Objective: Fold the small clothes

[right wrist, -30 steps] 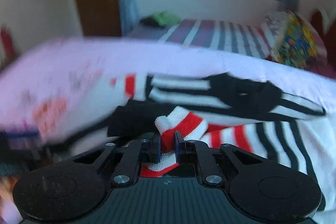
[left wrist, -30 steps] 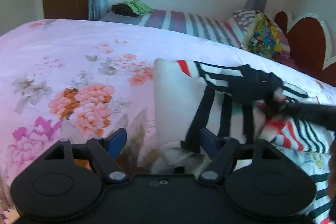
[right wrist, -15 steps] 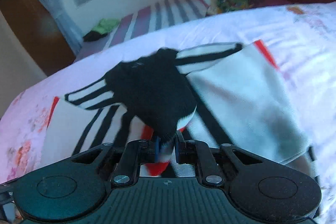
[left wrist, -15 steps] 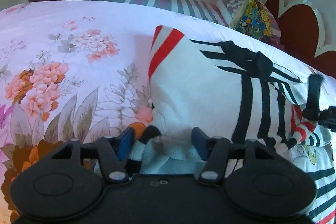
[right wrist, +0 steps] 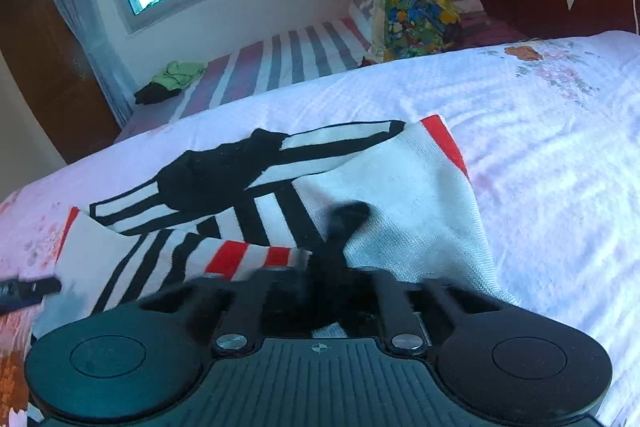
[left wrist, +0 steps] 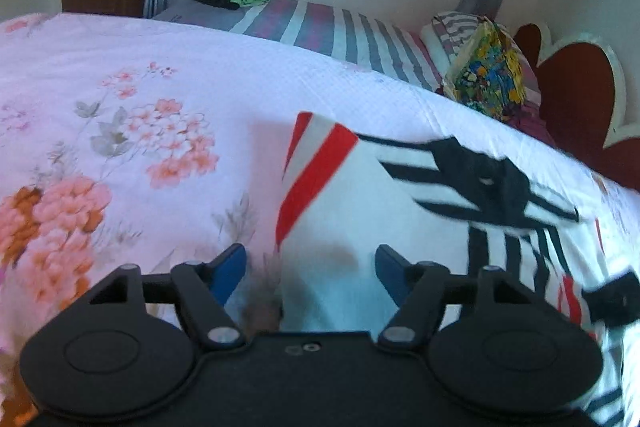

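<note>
Left tongs [left wrist: 310,269] just widened, apart over striped garment [left wrist: 360,227]; right tongs [right wrist: 320,279] together, blurred

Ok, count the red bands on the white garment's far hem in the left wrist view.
2: both run diagonally across the upturned corner of the striped garment on the floral bedspread, one narrow at its left edge, one wider beside it. Folds may hide more.

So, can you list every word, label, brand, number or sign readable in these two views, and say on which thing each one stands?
None: no readable text in either view.
The striped garment shows only red and black stripes.
The floral bedspread carries only flowers.
The colourful pillow has a busy print, too blurred to tell any letters.
</note>
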The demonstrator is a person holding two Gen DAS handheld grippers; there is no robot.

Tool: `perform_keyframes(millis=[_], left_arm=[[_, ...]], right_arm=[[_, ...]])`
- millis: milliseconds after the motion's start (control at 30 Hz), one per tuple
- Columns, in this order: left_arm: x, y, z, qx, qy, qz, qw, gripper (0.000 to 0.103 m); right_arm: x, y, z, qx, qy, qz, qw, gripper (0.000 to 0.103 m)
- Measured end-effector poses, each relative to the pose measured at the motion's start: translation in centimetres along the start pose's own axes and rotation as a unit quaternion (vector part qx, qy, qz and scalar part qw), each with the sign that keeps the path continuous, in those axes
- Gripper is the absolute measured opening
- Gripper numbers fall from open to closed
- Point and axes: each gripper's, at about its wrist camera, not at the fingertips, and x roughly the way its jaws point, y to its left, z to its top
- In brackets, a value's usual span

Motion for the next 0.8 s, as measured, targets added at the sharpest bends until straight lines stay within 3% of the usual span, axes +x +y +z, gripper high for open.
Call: perform_keyframes(millis=[67, 100, 233, 333, 400, 467, 533, 667, 733, 767, 800], left_arm=[[1.1, 0.2, 0.7, -0.01, 0.0, -0.008, 0.9999, 0.055], [1.6, 0.2, 1.0, -0.011, 0.0, -0.01, 0.9999, 0.04], [2.7, 0.5, 1.3, -0.027, -0.02, 0.009, 0.9994, 0.015], [2.7, 0.8, 1.0, -0.037, -0.033, 0.013, 0.9987, 0.009], [2.8, 0.9, 0.7, -0.036, -0.039, 0.017, 0.9985, 0.009], [3.0, 1.0, 0.6, -0.04, -0.041, 0.022, 0.9981, 0.009], [3.1, 1.1, 0.6, -0.051, -0.044, 0.025, 0.9974, 0.009], [2.9, 1.2, 0.5, -0.06, -0.049, 0.031, 0.9965, 0.009], [2.2, 0.9, 0.6, -0.058, -0.052, 0.029, 0.9966, 0.009], [1.7, 0.8, 0.7, -0.052, -0.057, 0.026, 0.9967, 0.009], [1.1, 0.5, 0.9, -0.045, -0.062, 0.023, 0.9968, 0.012]], right_arm=[[-0.2, 0.3, 0.1, -0.013, -0.012, 0.01, 1.0, 0.009], [-0.4, 0.6, 0.1, -0.025, -0.022, 0.013, 0.999, 0.009], [-1.2, 2.0, 1.1, -0.057, -0.066, 0.036, 0.996, 0.009], [-1.6, 2.3, 1.7, -0.075, -0.099, 0.033, 0.992, 0.007], [-1.1, 1.6, 1.6, -0.076, -0.099, 0.014, 0.992, 0.007], [1.1, 0.3, 1.0, -0.07, -0.054, -0.03, 0.996, 0.007], [3.3, -1.3, 0.0, -0.051, -0.002, -0.048, 0.998, 0.007], [2.5, -1.4, -0.4, -0.046, -0.01, -0.037, 0.998, 0.008], [1.9, -1.8, -0.3, -0.024, 0.008, -0.002, 1.0, 0.02], [1.6, -2.0, -0.3, -0.011, 0.014, 0.017, 1.0, 0.039], [1.4, -2.2, -0.5, -0.008, 0.018, 0.023, 1.0, 0.046]])
